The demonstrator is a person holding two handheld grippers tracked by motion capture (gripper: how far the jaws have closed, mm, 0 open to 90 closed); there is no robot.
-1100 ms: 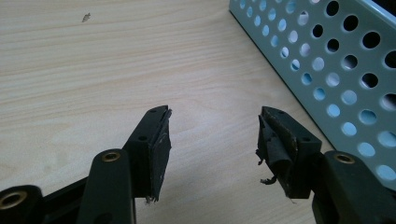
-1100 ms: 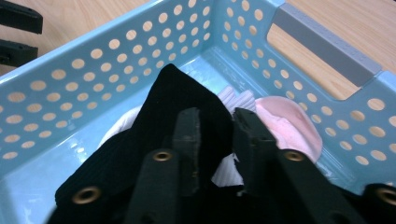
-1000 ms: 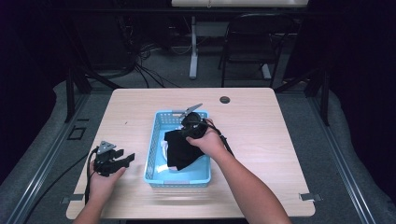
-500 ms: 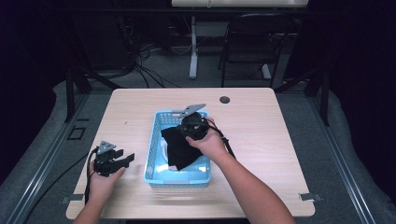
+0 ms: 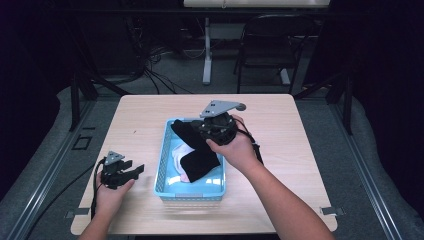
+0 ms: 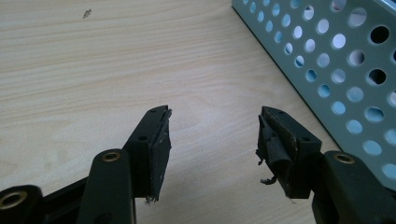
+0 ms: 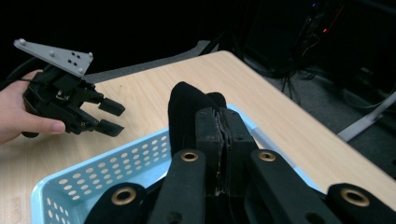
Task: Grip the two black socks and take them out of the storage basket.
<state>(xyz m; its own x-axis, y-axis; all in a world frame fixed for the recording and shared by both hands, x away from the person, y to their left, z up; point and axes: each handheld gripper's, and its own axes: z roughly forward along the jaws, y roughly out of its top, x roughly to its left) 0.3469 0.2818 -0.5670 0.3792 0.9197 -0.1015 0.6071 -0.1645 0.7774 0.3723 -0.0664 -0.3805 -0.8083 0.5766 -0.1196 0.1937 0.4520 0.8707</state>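
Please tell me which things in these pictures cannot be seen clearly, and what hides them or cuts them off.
- White item in the blue basket, high view: mostly covered by the black cloth; its kind is unclear.
- Black cloth, right gripper view: its lower part is hidden behind the right gripper.
- Basket, left gripper view: cut off by the right edge; contents unseen.
- Left gripper: open.
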